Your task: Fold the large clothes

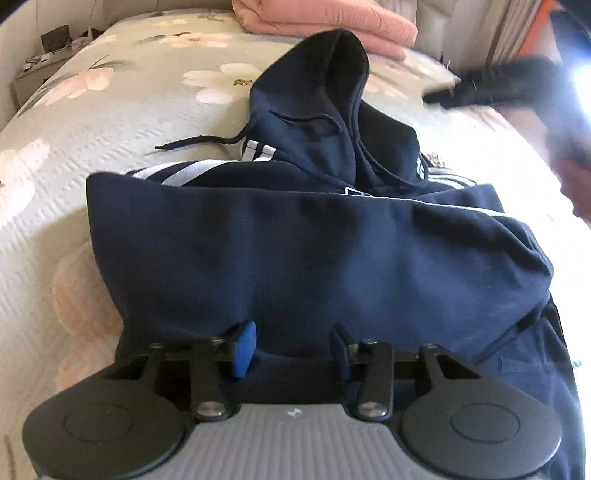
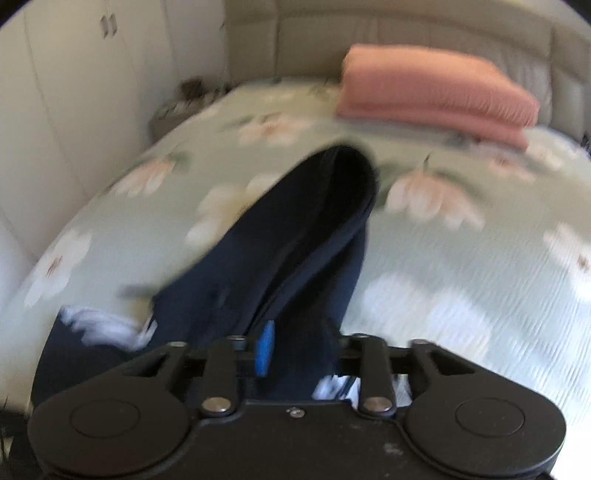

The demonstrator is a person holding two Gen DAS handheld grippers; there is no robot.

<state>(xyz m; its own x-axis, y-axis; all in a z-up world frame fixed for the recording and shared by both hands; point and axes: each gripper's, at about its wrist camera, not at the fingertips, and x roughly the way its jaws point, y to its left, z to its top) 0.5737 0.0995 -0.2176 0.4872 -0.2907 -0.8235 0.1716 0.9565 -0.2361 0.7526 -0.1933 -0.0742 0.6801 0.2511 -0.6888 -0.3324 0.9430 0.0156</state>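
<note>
Floral bedspread; navy hoodie half-folded, pink blanket behind (both claws gaping).

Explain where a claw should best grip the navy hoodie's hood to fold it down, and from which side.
Probably grip the hood at its peaked far tip, coming from above. It stretches flat away over the floral bedspread, past the folded body, so its tip is free to swing back.

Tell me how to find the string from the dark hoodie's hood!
Start at the big flowery bedspread and find the navy hoodie lying on it. Left of its hood, a thin dark drawstring trails out onto the pale cover. It is the only skinny cord there, unlike the hoodie's white stripes.
</note>
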